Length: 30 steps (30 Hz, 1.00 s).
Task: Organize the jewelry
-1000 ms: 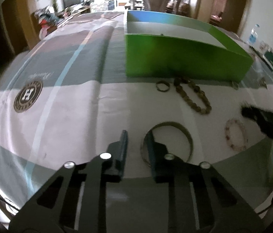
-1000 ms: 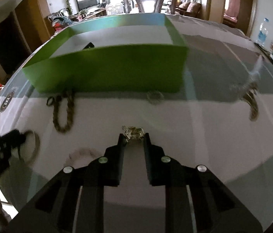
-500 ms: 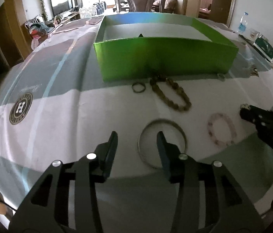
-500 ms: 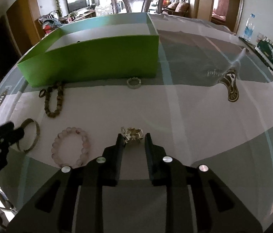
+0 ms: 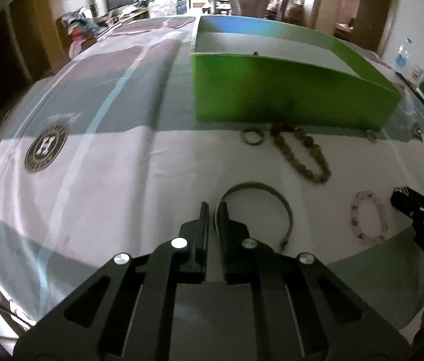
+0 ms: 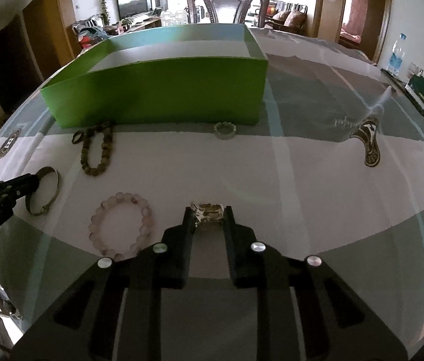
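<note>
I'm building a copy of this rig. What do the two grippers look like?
Both look alike. The left gripper and right gripper are matt black, each with two flat, straight fingers on angular linkage arms with slot cut-outs. Four round silver screw heads sit across each. No cables, markings or sleeves show.

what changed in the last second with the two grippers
The left gripper opened, then shut on the rim of the bangle. The right gripper is closing on the small gold piece between its fingers. Box, bead bracelets and rings lie as before.
</note>
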Tool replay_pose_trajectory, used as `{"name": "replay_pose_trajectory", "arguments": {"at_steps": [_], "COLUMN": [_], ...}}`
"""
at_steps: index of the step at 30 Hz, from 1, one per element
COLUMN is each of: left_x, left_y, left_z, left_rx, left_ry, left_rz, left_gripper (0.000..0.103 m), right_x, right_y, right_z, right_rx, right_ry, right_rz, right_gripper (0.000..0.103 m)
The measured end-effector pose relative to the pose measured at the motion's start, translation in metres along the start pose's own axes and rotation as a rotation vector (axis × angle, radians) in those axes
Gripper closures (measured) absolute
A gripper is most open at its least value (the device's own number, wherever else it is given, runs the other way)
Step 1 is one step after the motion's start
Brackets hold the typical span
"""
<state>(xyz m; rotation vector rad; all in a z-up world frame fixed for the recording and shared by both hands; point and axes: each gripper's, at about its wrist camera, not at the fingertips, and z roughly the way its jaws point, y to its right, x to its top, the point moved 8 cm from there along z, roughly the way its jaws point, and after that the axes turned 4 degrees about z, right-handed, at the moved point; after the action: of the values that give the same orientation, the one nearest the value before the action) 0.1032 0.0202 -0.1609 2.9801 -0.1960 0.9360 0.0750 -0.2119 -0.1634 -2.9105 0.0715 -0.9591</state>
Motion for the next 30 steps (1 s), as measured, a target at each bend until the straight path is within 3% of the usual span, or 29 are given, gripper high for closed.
{"name": "replay_pose_trajectory", "arguments": {"at_steps": [2, 3, 4, 7, 11, 14, 18, 30], "left_x": [-0.003, -0.004, -0.003, 0.0, 0.005, 0.006, 0.006, 0.006], "left_y": [0.0, 0.001, 0.002, 0.006, 0.011, 0.012, 0.015, 0.01], "left_z": [-0.003, -0.004, -0.004, -0.001, 0.004, 0.005, 0.005, -0.008], "left_rx": [-0.004, -0.003, -0.003, 0.0, 0.0, -0.009, -0.024, -0.025], "left_ry": [-0.006, -0.005, -0.002, 0.005, 0.024, 0.029, 0.029, 0.041], "left_rz": [0.006, 0.011, 0.019, 0.034, 0.049, 0.055, 0.071, 0.037], "left_gripper": [0.095, 0.094, 0.089, 0.075, 0.074, 0.078, 0.096, 0.099], "right_x": [-0.001, -0.001, -0.001, 0.0, 0.0, 0.0, -0.002, 0.004], "right_y": [0.0, 0.001, 0.002, 0.002, 0.002, 0.003, -0.001, -0.003], "right_z": [-0.001, -0.001, 0.0, 0.0, 0.001, 0.002, 0.0, -0.013], "right_rx": [0.006, 0.004, -0.006, -0.019, -0.027, -0.028, -0.012, 0.008], "right_ry": [-0.005, -0.006, -0.005, 0.0, 0.008, 0.014, 0.018, 0.046], "right_rz": [0.009, 0.012, 0.015, 0.011, 0.01, 0.006, -0.006, 0.005], "right_gripper": [0.073, 0.061, 0.058, 0.058, 0.058, 0.06, 0.082, 0.083]}}
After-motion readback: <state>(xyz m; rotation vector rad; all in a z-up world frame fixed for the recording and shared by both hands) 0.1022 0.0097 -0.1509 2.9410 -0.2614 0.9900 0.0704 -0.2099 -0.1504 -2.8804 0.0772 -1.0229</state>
